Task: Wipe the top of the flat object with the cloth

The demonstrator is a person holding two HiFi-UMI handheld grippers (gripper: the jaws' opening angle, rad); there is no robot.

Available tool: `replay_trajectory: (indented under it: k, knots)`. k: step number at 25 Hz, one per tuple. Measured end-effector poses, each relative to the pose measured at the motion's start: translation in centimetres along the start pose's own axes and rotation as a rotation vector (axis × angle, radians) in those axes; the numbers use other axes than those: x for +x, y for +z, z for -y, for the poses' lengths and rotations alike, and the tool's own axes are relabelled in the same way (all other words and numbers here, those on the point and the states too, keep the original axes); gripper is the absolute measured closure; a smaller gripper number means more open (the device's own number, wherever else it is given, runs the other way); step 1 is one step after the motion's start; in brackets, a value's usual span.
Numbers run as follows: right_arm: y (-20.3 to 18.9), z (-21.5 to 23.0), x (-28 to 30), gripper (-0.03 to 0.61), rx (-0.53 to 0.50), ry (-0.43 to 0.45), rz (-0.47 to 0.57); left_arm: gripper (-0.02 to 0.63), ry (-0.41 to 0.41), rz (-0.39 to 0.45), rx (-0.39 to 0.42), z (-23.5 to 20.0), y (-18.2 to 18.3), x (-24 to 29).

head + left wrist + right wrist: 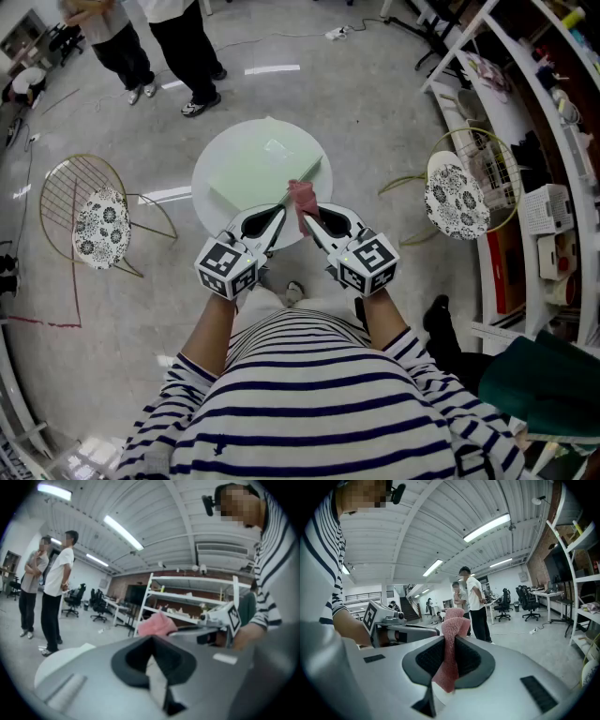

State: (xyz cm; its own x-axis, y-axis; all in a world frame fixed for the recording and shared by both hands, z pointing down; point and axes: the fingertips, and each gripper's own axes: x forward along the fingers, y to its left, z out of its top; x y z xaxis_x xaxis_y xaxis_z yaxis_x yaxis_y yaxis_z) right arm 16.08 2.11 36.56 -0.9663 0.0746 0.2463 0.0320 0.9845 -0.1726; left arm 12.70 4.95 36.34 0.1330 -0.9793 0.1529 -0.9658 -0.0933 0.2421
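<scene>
Over a round white table (210,214) at the middle of the head view, a person in a striped shirt brings two tools together above a pale green flat object (258,169). The right hand-held gripper (307,217) pinches a pink cloth (302,199) between its pads, the fabric standing up past the fingertips and hanging below them (the right gripper view shows the fold squarely in the jaws). The left hand-held gripper (279,214) has its jaws pressed together. Its tip sits at the sheet's near edge, and whether it touches the sheet cannot be told.

The flat object lies on the table just beyond both tips, toward the top of the frame and mostly up and to the left of the cloth. Its long side appears to run across the frame, rising a little to the right. The cloth hangs by the sheet's near right corner, so the right hand is the nearer one for the wipe. Judging from this, the cloth needs to be lowered onto the green surface and drawn up-left along that long side. Wiping does not look to have begun. Two bystanders stand at the upper left of the frame.
</scene>
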Motion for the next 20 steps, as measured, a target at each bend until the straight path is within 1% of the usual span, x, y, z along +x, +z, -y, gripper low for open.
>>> replay_trajectory:
  k: [5,15,20]
  knots:
    - [0.63,-0.03,-0.03,0.531,0.012,0.004,0.019,0.606,-0.004,-0.006,0.003,0.01,0.03,0.20]
    - [0.04,0.45,0.08,0.531,0.008,-0.002,-0.001,0.606,-0.008,-0.018,0.013,-0.12,-0.28,0.52]
    - [0.17,0.42,0.15,0.531,0.009,0.013,0.004,0.606,-0.006,-0.028,0.024,-0.09,-0.20,0.68]
